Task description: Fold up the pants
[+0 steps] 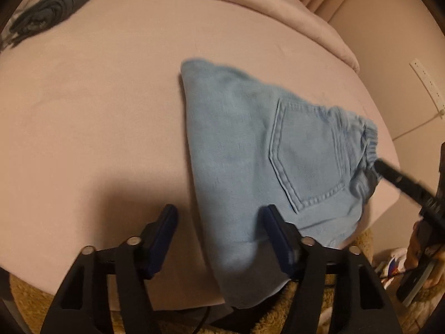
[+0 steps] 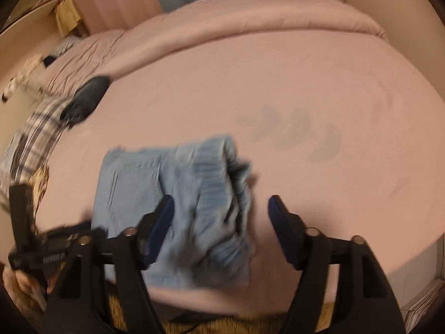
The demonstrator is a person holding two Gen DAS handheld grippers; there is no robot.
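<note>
**Jeans folded small, grippers free**

While the pink bed (image 1: 97,89) spreads wide, the light-blue pants (image 1: 250,150) lie folded near its front edge. Left gripper (image 1: 219,233) and right gripper (image 2: 221,222) both gape, holding nothing. Folding looks nearly finished; next likely needs a waistband pinch or smoothing.

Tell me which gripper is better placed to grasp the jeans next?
Probably the right gripper: its open jaws already straddle the bunched waistband of the jeans. The left gripper is open at their edge.
</note>
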